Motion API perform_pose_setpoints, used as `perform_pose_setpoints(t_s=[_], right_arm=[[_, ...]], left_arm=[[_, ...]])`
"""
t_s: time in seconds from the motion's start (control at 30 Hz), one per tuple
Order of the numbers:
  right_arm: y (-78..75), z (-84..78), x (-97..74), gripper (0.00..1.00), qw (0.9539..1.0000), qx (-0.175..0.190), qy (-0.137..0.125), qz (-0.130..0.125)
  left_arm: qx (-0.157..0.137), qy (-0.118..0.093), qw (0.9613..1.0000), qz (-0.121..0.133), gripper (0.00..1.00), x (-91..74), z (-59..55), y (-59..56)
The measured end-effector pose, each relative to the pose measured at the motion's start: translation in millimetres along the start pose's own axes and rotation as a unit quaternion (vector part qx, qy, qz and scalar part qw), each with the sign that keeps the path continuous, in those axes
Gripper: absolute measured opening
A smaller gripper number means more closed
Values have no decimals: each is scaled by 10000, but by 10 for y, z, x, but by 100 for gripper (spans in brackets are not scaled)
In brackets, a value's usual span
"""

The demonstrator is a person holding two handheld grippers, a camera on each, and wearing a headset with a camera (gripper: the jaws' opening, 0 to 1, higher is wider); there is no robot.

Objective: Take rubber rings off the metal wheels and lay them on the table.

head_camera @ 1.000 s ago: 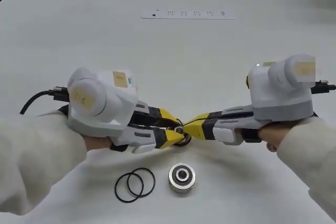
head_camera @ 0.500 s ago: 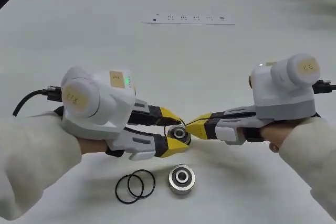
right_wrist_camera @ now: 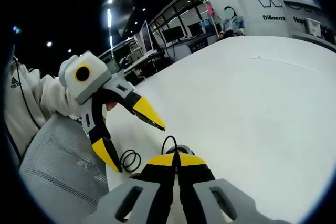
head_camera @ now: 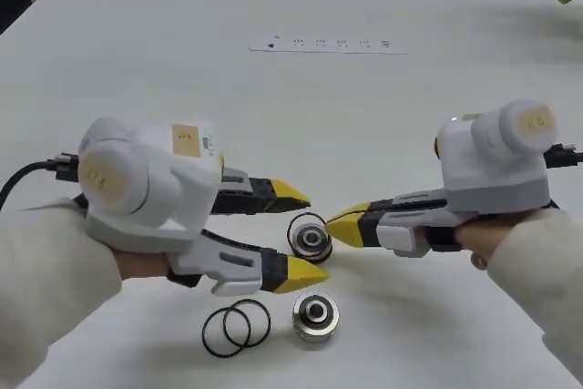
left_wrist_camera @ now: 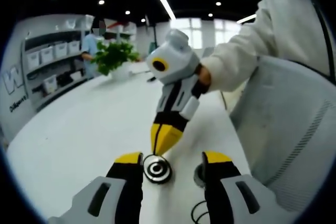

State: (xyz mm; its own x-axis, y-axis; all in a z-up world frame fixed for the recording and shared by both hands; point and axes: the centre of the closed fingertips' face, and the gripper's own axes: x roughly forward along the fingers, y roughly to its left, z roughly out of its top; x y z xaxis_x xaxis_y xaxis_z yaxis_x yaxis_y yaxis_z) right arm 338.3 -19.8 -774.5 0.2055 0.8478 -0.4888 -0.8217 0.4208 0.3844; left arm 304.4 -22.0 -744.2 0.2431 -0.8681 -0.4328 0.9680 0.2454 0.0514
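Wheel work at lower centre of the head view; ring pinched in my right gripper

Metal wheel (head_camera: 311,239) sits on the counter (head_camera: 301,116) between the tips of my left gripper (head_camera: 301,234), whose jaws are spread wide and touch nothing; my right gripper (head_camera: 335,222) is clenched on the rubber ring (head_camera: 291,234), which loops loosely round that wheel; below it a second wheel (head_camera: 315,313) stands, and just left of that two loose rings (head_camera: 235,325) lie overlapping.

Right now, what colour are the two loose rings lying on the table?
Black. The rings lie on the white table; the head view shows them best.
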Motion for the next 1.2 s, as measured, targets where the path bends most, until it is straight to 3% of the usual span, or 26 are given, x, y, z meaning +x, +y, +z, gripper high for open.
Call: perform_pose_setpoints(t_s=[0.63,1.2], right_arm=[[91,45,-84,0,10000,-81,-37,1],[308,103,-122,0,9998,-87,-59,180]], left_arm=[[98,-145,9995,246,66,-350,182,-54],[103,-41,9988,482,76,-743,122,-106]])
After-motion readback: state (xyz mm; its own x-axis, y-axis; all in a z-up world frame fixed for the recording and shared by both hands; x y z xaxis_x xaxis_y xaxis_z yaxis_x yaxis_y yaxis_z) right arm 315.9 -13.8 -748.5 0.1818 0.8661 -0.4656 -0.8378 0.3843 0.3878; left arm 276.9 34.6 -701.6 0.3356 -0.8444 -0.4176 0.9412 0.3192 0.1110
